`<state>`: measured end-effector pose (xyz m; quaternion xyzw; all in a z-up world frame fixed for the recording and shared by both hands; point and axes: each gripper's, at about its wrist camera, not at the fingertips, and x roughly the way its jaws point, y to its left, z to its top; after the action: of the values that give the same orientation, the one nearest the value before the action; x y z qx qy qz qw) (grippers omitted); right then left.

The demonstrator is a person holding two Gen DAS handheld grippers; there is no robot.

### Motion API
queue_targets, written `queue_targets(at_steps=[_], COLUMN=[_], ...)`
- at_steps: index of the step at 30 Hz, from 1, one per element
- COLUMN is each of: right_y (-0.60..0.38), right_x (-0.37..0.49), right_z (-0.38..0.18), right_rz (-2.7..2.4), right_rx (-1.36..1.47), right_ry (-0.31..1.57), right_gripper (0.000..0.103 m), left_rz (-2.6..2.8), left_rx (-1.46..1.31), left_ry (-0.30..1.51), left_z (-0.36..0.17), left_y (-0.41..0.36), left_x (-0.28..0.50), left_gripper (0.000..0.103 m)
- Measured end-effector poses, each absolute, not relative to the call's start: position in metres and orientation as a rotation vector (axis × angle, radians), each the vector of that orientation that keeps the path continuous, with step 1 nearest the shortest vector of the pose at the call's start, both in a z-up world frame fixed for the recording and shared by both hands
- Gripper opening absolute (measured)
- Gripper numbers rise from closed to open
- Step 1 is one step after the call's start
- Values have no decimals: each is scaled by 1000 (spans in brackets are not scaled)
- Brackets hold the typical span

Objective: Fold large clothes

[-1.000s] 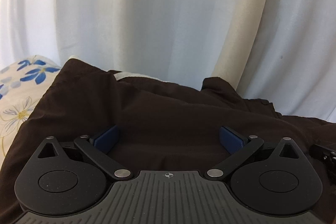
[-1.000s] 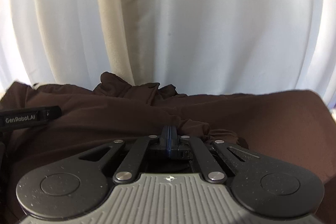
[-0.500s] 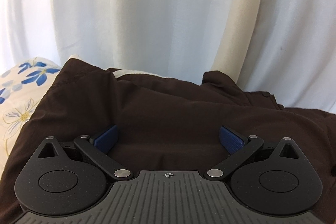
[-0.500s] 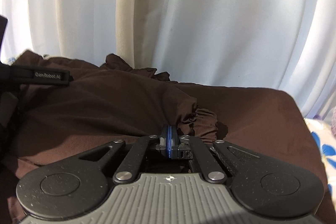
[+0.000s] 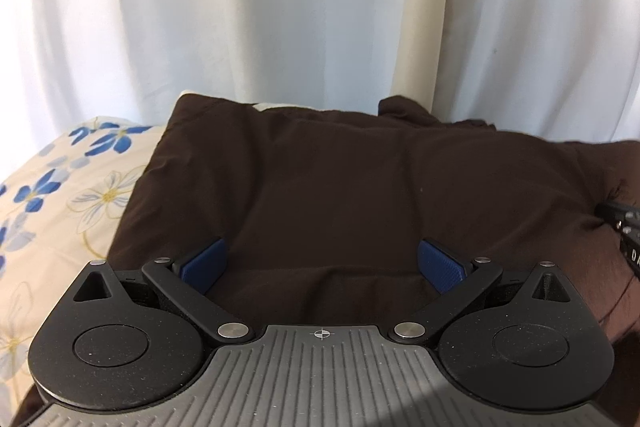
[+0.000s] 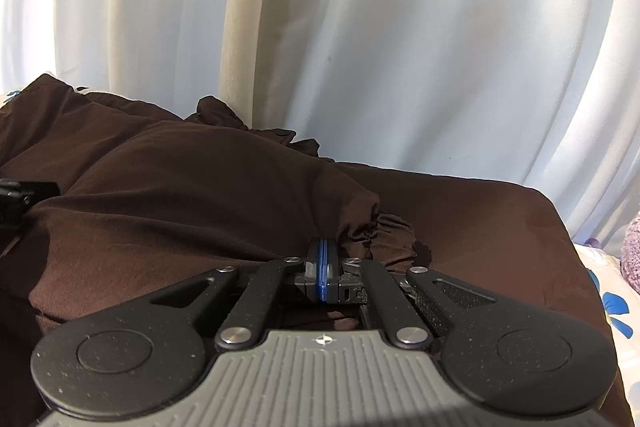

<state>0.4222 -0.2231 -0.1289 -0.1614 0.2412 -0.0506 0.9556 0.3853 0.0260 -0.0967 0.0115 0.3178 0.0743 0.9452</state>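
Note:
A large dark brown garment (image 5: 340, 187) lies spread on a floral bedsheet, partly folded, with a bunched part at the far edge. My left gripper (image 5: 322, 261) is open, its blue pads (image 5: 204, 263) wide apart just above the cloth, holding nothing. My right gripper (image 6: 322, 255) is shut, its blue pads pressed together on a gathered fold of the brown garment (image 6: 240, 195), whose ruffled edge (image 6: 384, 231) bunches just right of the fingertips. The other gripper shows at the edge of each view.
White curtains (image 5: 320, 7) hang close behind the bed, with a cream fold (image 6: 248, 27) among them. The floral sheet (image 5: 60, 195) shows left of the garment and at the right (image 6: 612, 299). A purple fuzzy item (image 6: 632, 247) sits at the far right.
My right gripper has pulled the gripped fold rightward across the garment, laying a brown layer over it. My left gripper has shifted left, showing more floral sheet, and stayed open.

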Motion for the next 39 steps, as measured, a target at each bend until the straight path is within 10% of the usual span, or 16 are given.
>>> queue_targets(at_steps=[18, 30, 39], right_y=[-221, -359, -431], right_x=[360, 112, 31], right_z=[-88, -61, -70], right_rz=[-18, 35, -158], right_rx=[-255, 39, 219], right_ry=[603, 655, 770], right_gripper=[2, 43, 46], left_rz=[144, 32, 119], left_rx=[166, -169, -407], left_ry=[784, 786, 989], left_z=[-69, 13, -31], left_y=[21, 107, 179], left_x=[320, 130, 61], left_gripper=[103, 103, 103])
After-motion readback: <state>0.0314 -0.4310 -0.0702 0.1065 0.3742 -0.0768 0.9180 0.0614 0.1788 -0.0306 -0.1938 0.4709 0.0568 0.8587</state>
